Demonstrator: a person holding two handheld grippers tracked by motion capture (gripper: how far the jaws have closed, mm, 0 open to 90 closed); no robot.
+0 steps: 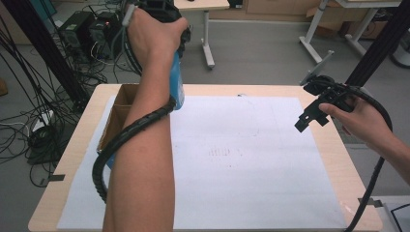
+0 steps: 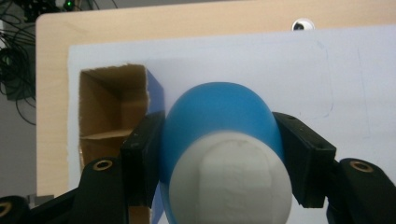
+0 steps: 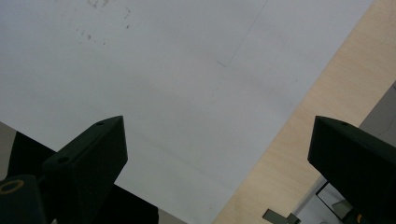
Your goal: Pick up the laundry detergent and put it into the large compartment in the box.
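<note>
So over by the left edge of the light wooden table (image 1: 333, 159) there's an open brown cardboard box (image 1: 118, 108) sitting on the big white paper sheet (image 1: 241, 159) that covers most of the top; one outer side of the box is blue, and inside you can see a cardboard divider. It's the only thing near the action, and it sits right below the bottle. The left tool (image 2: 219, 154) is up in the air above the table's far left corner, jaws clamped on both sides of a blue plastic bottle with a white rounded cap (image 2: 219, 121). The bottle looks smooth and glossy, cap end facing the tool's camera, body pointing down toward the table. Over at the right edge, the right tool (image 1: 309, 116) hangs above the paper with its jaws spread wide, nothing between them.
</note>
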